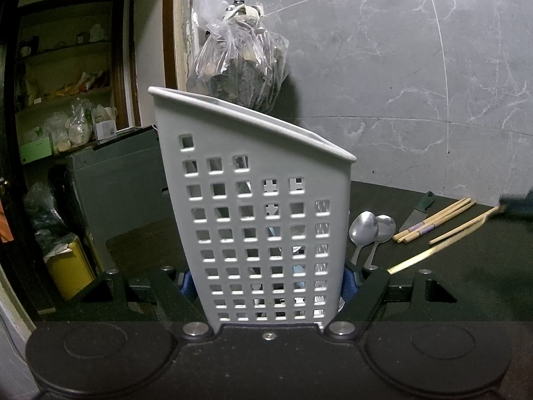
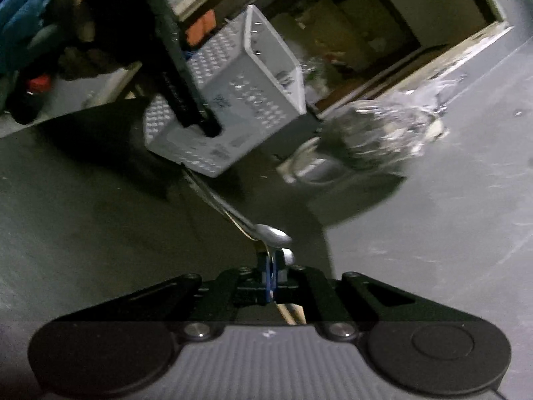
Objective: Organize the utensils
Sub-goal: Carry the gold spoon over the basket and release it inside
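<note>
A grey perforated utensil holder [image 1: 260, 220] stands upright on the dark counter, and my left gripper [image 1: 266, 283] is shut on its lower sides with the blue pads [image 1: 349, 283]. To its right lie two steel spoons [image 1: 364, 230], a bundle of chopsticks [image 1: 433, 221] and a green-handled knife [image 1: 418, 211]. At the far right, blurred, my right gripper [image 1: 514, 205] carries a pair of chopsticks [image 1: 459, 230]. In the rolled right wrist view my right gripper [image 2: 271, 266] is shut on those chopsticks [image 2: 220, 200], which point towards the holder [image 2: 233, 100]. A spoon [image 2: 273, 235] lies just beyond the fingertips.
A clear plastic bag [image 1: 240, 66] of dark contents hangs on the marble wall behind the holder. Left of the counter are a grey box [image 1: 116, 180], a yellow bin [image 1: 68, 266] and shelves through a doorway. A hand in a blue sleeve [image 2: 36, 16] holds the left gripper.
</note>
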Demonstrator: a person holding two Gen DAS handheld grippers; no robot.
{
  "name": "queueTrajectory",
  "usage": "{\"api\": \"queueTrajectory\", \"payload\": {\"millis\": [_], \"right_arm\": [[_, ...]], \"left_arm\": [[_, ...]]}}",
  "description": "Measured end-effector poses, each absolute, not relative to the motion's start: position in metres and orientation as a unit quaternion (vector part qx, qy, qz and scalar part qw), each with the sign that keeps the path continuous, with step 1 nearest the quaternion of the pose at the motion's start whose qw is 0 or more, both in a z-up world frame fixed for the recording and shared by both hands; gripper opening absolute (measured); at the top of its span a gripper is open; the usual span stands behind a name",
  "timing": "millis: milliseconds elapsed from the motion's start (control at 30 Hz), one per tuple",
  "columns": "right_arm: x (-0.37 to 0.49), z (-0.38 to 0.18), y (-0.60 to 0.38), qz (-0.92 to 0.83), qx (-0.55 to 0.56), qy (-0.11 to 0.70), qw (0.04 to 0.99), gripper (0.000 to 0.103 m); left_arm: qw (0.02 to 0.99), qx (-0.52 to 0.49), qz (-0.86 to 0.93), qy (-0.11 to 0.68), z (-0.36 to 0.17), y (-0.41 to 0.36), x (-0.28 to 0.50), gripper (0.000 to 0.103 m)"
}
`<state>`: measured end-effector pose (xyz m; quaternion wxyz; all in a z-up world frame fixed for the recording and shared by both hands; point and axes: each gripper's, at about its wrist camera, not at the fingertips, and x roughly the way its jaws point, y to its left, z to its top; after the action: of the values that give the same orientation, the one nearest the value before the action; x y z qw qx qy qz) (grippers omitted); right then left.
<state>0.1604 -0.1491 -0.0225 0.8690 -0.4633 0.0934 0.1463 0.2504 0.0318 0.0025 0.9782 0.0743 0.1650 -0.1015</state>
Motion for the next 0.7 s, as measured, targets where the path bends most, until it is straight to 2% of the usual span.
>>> {"api": "queueTrajectory", "payload": {"millis": [400, 700], "right_arm": [[0.159, 0.032, -0.157, 0.032, -0.528, -0.028, 0.848, 0.001], [0.168, 0.057, -0.131, 0.049, -0.581, -0.117, 0.804, 0.001]], "left_arm": [[0.978, 0.072, -0.102, 0.167, 0.003, 0.030, 0.253, 0.077], [0.978, 0.070, -0.102, 0.169, 0.003, 0.030, 0.252, 0.077]]}}
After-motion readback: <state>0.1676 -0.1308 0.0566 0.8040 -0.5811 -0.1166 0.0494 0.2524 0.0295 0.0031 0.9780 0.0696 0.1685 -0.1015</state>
